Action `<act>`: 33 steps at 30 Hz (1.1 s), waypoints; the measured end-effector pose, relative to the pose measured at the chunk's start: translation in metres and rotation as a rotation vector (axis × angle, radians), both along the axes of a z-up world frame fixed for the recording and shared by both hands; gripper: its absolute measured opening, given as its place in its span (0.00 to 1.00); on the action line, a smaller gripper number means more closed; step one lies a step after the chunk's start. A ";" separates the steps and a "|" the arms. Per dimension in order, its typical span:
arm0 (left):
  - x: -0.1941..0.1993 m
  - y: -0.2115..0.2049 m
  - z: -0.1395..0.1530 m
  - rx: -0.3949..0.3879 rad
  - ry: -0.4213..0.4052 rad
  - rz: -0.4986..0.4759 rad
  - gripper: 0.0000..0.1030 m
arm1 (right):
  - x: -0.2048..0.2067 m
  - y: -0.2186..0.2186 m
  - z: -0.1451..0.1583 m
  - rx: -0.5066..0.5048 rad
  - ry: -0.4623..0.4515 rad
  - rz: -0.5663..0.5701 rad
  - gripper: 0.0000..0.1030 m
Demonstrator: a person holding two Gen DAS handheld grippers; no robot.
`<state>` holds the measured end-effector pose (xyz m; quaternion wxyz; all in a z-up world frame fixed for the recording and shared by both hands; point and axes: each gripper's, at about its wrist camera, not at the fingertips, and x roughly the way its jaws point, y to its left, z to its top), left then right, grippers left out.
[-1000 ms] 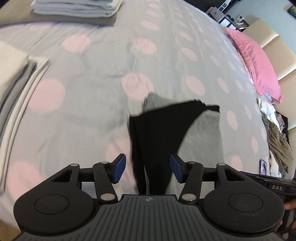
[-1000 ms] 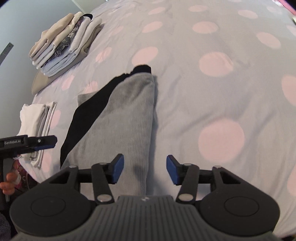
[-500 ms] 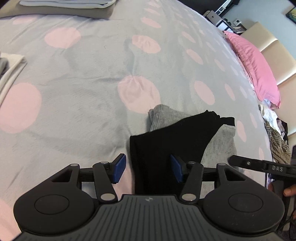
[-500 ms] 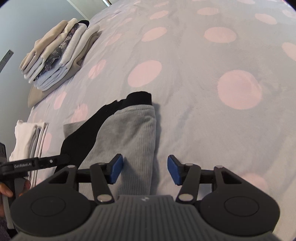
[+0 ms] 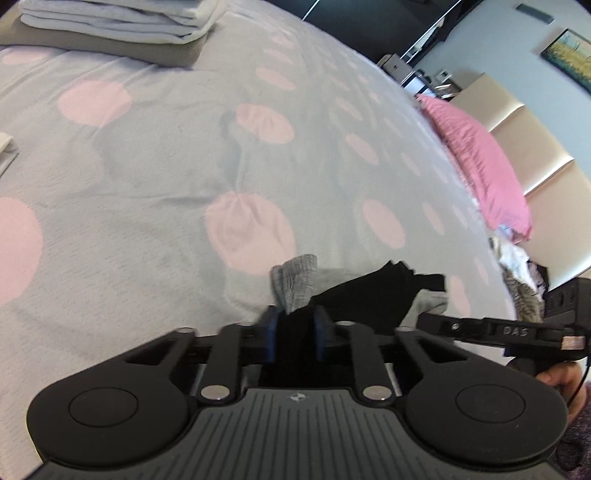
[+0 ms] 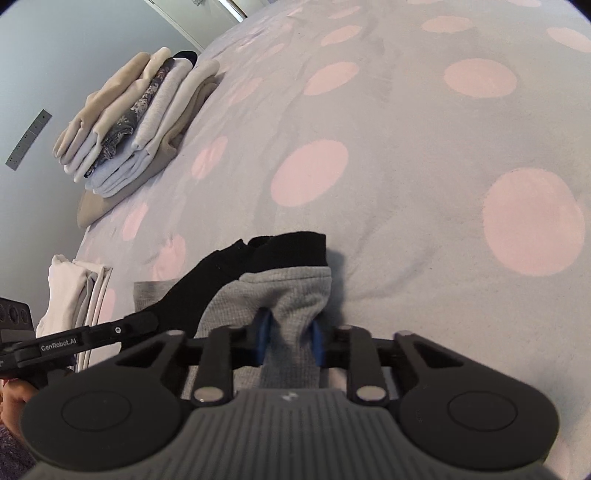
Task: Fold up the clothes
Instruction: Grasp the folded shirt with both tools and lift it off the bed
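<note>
A grey and black garment (image 5: 354, 295) lies partly folded on the grey bedspread with pink dots (image 5: 147, 206). My left gripper (image 5: 294, 328) is shut on its near black and grey edge. In the right wrist view the same garment (image 6: 280, 288) shows grey ribbed fabric in front and black fabric behind. My right gripper (image 6: 289, 338) is shut on the grey end, which bunches up between the blue pads. Each gripper's body shows at the edge of the other's view.
A stack of folded clothes (image 6: 140, 122) sits at the far corner of the bed, also in the left wrist view (image 5: 118, 26). A smaller white folded pile (image 6: 74, 291) lies at the left edge. A pink pillow (image 5: 476, 162) and unfolded clothes (image 5: 521, 280) lie at the right.
Both grippers moved forward onto the garment's near edge and shut on it; a second ago both were open above it. The fabric now bunches between the pads.
</note>
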<state>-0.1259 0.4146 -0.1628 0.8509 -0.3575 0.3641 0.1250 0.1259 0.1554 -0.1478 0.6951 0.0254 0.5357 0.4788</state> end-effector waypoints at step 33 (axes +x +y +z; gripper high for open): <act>-0.209 0.012 0.195 0.435 -0.383 0.683 0.07 | -0.120 0.211 0.210 0.514 -0.219 0.512 0.11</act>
